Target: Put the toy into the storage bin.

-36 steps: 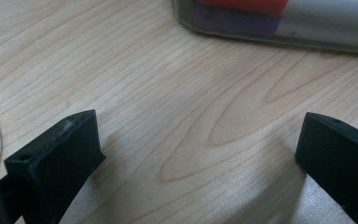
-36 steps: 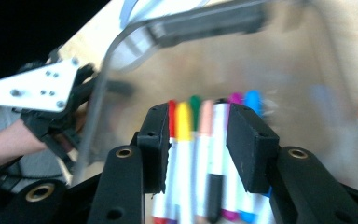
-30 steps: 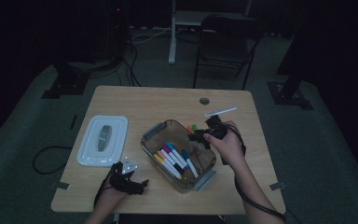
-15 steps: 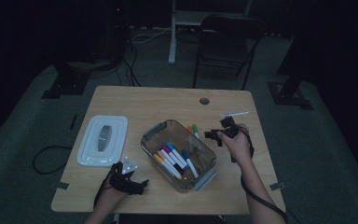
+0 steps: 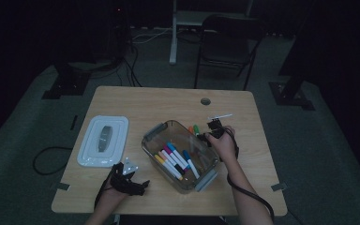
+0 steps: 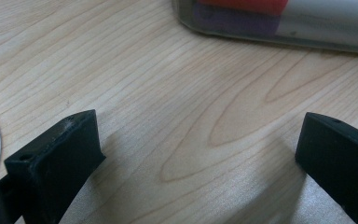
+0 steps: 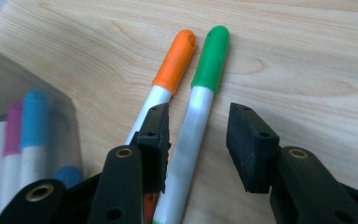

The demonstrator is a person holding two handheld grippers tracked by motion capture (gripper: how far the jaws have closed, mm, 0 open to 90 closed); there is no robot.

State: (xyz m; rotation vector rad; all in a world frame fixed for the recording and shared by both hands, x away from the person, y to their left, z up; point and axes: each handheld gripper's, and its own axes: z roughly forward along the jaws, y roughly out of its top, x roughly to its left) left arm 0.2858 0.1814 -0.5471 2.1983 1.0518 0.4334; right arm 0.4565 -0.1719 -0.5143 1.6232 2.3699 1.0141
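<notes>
My right gripper [image 7: 198,144] straddles the green marker [image 7: 193,116] on the table [image 5: 262,154], jaws closing in but not yet pressing it. The orange marker [image 7: 168,77] lies touching it, crowding my left-hand jaw. The clear bin [image 5: 157,133] of markers stands just beside; bare wood lies beyond. My left gripper [image 6: 196,154] rests wide open near the lid [image 5: 90,154].

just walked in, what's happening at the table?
A person is packing markers into a clear plastic bin. The right gripper is low over the table, its fingers straddling the green-capped marker but not yet pressing it; an orange-capped marker lies alongside. Several markers are already in the bin. The left gripper rests open near the table's front edge, holding nothing. The bin's white lid lies to the left.
</notes>
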